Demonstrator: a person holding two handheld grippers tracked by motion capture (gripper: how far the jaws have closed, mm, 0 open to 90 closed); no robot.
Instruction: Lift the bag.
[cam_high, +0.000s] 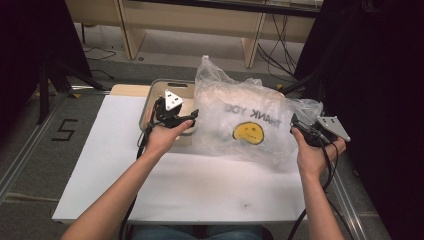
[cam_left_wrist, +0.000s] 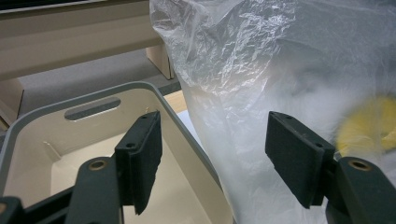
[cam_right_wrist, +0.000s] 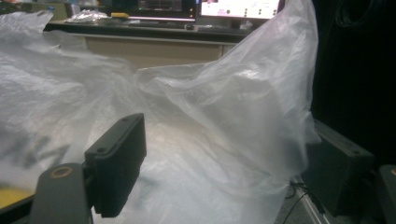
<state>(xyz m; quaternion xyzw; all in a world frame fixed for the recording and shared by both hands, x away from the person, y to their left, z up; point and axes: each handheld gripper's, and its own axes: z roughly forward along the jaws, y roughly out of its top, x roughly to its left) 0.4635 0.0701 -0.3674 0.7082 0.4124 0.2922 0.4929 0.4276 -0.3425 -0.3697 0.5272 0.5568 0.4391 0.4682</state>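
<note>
Two hand-held grippers in play here, one on each side of a big clear plastic bag (cam_high: 250, 120) with a yellow smiley and "THANK YOU" printed on it. The left hand-held gripper (cam_high: 186, 119) has its jaws spread fairly wide with nothing pinched between them; in the left gripper view (cam_left_wrist: 212, 154) one jaw hangs over the beige bin (cam_left_wrist: 93, 95) and the other sits right up against the bag's side (cam_left_wrist: 243, 93), though I can't tell if it actually touches. The right hand-held gripper (cam_high: 299, 128) is at the bag's right edge, jaws apart. In the right gripper view (cam_right_wrist: 224, 172) loose plastic (cam_right_wrist: 210, 130) billows in the gap between them, and neither pad looks to be pressing on it.

The bag stands puffed up on the white worktop (cam_high: 190, 185), toward its far edge and right of the middle. Its long axis runs roughly left to right along that far edge. The bunched top points up and away at the far left, and the print reads upside down from the person's side. The bin sits just left of it, at the far edge.
</note>
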